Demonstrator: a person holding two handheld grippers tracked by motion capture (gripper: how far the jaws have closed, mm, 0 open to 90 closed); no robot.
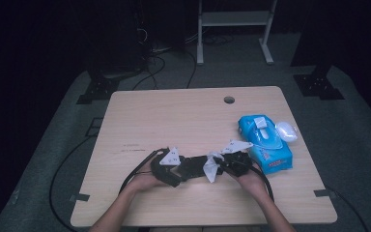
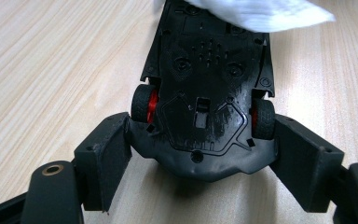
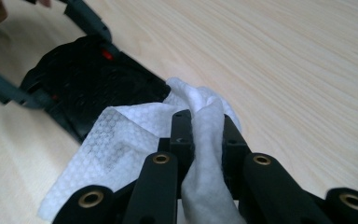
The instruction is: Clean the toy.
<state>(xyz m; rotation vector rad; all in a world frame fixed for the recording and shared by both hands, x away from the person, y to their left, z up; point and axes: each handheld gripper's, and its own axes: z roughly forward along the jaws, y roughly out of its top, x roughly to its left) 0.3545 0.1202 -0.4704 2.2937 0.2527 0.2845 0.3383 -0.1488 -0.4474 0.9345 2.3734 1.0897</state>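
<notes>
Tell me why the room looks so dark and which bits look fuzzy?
High view: light falls on the table, the room behind stays nearly black. Left gripper view: the toy car is sharp, the wipe glares white. Right gripper view: the near jaws and the car's far end blur.

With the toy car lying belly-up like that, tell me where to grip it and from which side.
Grip the toy car across its body at the end by the red-hubbed wheels, coming in along the table from that end. The left gripper already clamps it there: the flanks are narrow enough for the jaws, and the far end stays free for the wipe in the right gripper.
</notes>
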